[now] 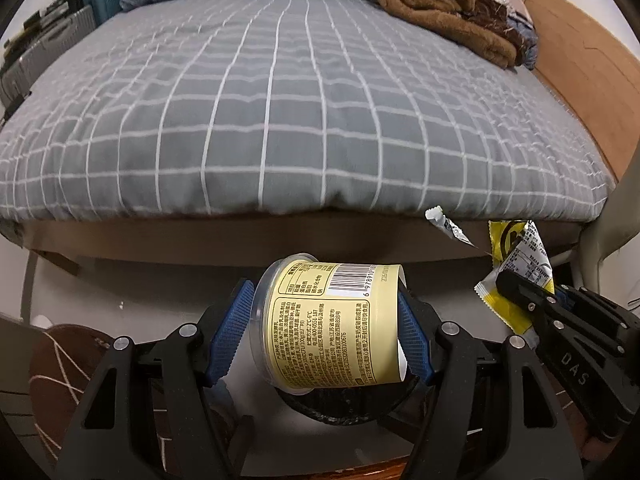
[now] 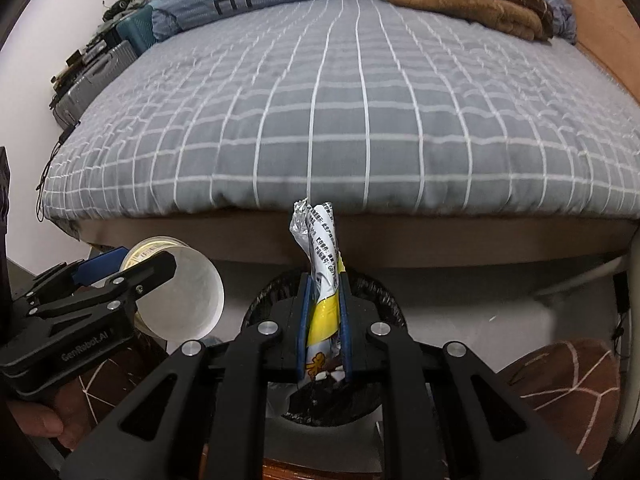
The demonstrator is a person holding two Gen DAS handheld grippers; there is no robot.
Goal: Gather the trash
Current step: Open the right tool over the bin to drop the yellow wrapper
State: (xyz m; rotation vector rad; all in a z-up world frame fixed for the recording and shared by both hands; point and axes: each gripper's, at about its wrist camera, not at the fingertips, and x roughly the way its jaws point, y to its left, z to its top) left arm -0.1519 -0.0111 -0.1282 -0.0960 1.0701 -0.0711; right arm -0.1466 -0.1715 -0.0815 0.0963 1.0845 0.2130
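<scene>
The left gripper [image 1: 324, 332] is pinching the yogurt cup [image 1: 328, 320] and the right gripper [image 2: 325, 320] the snack wrapper [image 2: 322, 264]; both should be opening only directly above the black-lined bin [image 2: 384, 296].

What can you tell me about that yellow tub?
The tub is a pale yellow plastic cup with a printed label, barcode and clear rim. It lies on its side in the air, clamped between the left gripper's blue pads, above a dark bin. The right wrist view shows its inside looks empty.
</scene>
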